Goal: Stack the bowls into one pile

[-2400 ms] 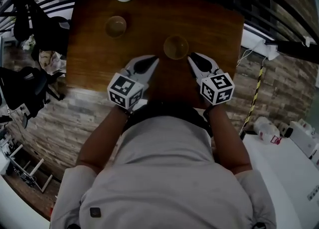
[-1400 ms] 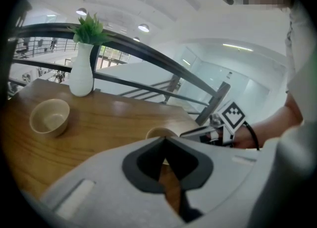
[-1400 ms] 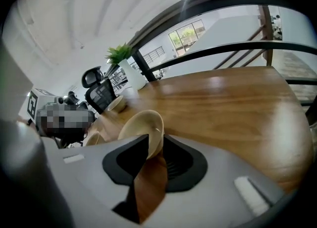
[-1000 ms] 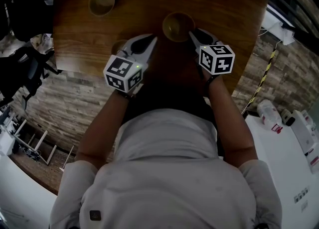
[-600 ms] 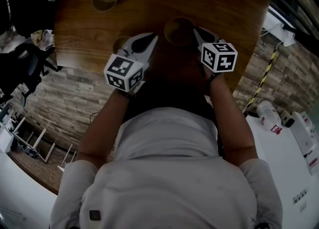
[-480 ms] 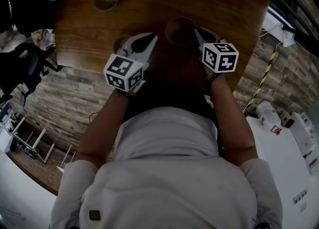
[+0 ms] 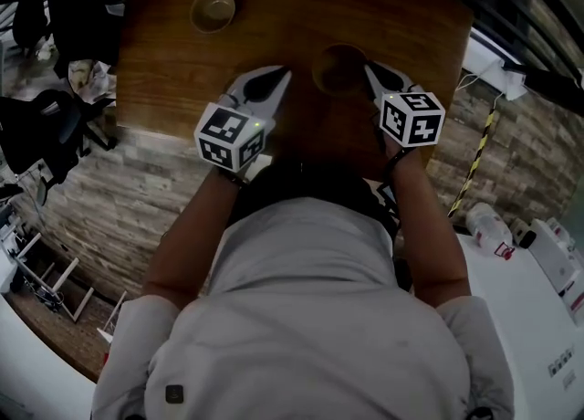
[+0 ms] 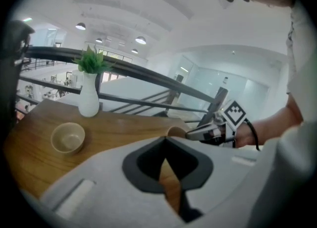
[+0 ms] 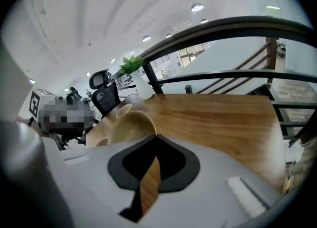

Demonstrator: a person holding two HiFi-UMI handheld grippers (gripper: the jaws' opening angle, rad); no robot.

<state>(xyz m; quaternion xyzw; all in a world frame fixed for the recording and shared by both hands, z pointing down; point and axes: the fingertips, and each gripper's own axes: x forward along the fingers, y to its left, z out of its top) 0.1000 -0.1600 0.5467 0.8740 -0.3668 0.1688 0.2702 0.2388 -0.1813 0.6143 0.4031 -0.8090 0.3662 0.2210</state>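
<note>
Three bowls figure here, on a wooden surface (image 7: pixel 411 16). The right tongs (image 7: pixel 369 69) are pinched together on the near rim of the held bowl (image 7: pixel 339 68), which tilts in the right gripper view and appears to hang just clear of the wood. The left tongs (image 7: pixel 284 75) are closed on nothing and hover beside it. The far bowl (image 7: pixel 213 10) sits well apart, towards the white vase (image 8: pixel 89 100). The third bowl (image 9: pixel 101 142) lies near the left tongs and is visible only in the right gripper view.

Step in hand, as judged: lift-off of the first bowl. The next move calls for carrying it over another bowl, centring it, lowering it, and only then releasing.

In the frame a second earlier, the held bowl rested on the surface with the right tongs beside its rim, and the third bowl showed beside the left tongs from above.
</note>
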